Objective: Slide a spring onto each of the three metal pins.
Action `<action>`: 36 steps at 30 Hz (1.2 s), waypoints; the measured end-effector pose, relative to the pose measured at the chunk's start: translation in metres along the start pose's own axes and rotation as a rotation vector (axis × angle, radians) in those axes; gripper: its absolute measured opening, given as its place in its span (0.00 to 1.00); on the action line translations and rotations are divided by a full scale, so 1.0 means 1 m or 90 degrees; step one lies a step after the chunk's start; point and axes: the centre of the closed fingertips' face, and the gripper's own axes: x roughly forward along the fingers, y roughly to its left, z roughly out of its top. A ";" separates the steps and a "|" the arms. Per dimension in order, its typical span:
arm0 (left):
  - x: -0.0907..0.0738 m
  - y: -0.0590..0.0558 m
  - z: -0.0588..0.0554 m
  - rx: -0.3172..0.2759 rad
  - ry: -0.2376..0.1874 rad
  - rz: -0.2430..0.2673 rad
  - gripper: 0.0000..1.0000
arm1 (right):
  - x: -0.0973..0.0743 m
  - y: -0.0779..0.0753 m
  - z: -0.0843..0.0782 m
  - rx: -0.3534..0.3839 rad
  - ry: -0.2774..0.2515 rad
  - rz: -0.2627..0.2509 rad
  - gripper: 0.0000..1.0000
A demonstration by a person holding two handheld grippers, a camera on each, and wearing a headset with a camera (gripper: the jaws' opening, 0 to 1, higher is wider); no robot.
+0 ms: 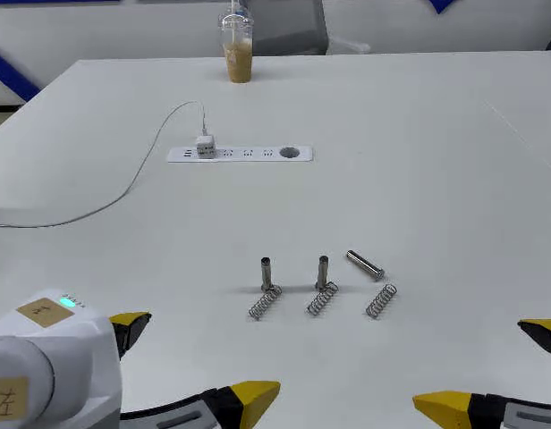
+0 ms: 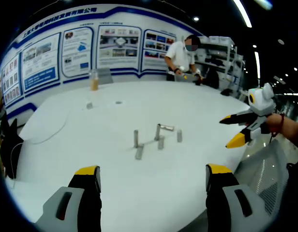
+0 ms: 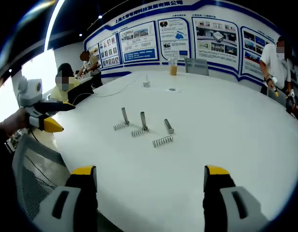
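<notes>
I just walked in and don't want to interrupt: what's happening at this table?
A person holds a gripper in each hand at the near side of a white table. The left gripper and right gripper are both open and hold nothing. Three springs lie loose in a row, one before each metal pin. Two pins stand upright; the third pin lies on its side. No spring is on a pin yet.

The pins (image 1: 323,271) are seen as smooth, shiny metal, the springs (image 1: 321,300) as bright coiled wire. The table (image 1: 419,161) is finished smooth and matt white, and the cup (image 1: 238,45) near its far edge is made of clear, glossy plastic.
</notes>
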 end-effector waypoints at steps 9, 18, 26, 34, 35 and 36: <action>0.001 0.000 0.001 -0.002 0.001 0.000 0.90 | 0.013 -0.003 0.018 -0.007 -0.008 0.005 0.90; 0.003 -0.001 0.002 -0.002 -0.002 -0.003 0.89 | 0.033 -0.014 0.035 -0.013 -0.008 0.009 0.88; 0.007 -0.004 0.001 -0.002 -0.001 -0.006 0.88 | 0.052 -0.019 0.040 -0.024 0.000 0.017 0.86; 0.011 -0.003 -0.001 -0.003 -0.004 -0.002 0.86 | 0.070 -0.023 0.043 -0.031 0.002 0.031 0.84; 0.011 -0.002 -0.001 -0.004 -0.005 -0.001 0.86 | 0.072 -0.023 0.044 -0.033 0.000 0.033 0.84; 0.011 -0.002 -0.001 -0.005 -0.005 -0.001 0.86 | 0.074 -0.022 0.045 -0.034 0.000 0.035 0.83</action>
